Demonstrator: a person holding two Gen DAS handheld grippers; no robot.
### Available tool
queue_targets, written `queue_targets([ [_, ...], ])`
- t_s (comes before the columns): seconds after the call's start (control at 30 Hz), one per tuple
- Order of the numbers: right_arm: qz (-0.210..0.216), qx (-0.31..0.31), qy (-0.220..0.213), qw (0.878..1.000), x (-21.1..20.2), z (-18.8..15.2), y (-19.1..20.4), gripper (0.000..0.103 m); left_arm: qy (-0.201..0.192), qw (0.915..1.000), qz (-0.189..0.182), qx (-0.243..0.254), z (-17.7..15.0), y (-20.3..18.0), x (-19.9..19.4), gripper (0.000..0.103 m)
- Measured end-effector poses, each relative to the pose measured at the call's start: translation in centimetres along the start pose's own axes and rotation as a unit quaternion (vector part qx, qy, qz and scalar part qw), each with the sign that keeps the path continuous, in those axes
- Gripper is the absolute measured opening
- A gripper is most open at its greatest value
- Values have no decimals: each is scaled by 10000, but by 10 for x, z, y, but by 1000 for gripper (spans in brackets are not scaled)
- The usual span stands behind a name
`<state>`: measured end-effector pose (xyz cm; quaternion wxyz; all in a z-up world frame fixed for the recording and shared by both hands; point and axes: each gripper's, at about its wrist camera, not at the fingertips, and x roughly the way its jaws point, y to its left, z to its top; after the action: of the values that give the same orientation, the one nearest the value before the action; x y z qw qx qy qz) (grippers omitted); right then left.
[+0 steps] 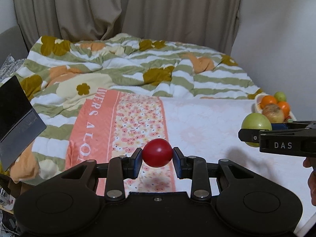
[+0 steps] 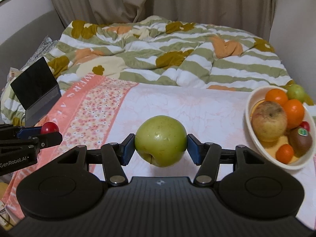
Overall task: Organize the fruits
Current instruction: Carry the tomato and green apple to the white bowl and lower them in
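Note:
My left gripper (image 1: 157,154) is shut on a small red round fruit (image 1: 157,152) and holds it above the bed; it also shows at the left of the right wrist view (image 2: 49,128). My right gripper (image 2: 161,144) is shut on a green apple (image 2: 161,140), held above the pink sheet; the apple shows at the right of the left wrist view (image 1: 256,122). A cream oval bowl (image 2: 249,106) at the right holds a yellowish apple (image 2: 269,120), oranges (image 2: 294,110), a kiwi (image 2: 301,141) and a small red fruit. A small green fruit (image 2: 295,93) lies behind the bowl.
A rumpled green-striped floral quilt (image 2: 158,59) covers the far half of the bed. A dark open laptop-like device (image 2: 35,90) stands at the left bed edge. Beige curtains (image 2: 158,0) hang behind. A white wall is at the right.

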<state>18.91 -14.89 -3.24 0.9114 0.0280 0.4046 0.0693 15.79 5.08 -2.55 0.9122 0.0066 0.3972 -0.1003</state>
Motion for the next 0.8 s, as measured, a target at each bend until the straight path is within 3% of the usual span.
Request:
queue_targets([
  [0.4, -244, 217, -471, 9984, -102, -28, -19, 71, -494, 9979, -315, 273, -2, -48, -60, 36],
  [0.8, -164, 99, -607, 9980, -151, -41, -113, 71, -759, 9969, -186, 105, 9, -139, -67, 36],
])
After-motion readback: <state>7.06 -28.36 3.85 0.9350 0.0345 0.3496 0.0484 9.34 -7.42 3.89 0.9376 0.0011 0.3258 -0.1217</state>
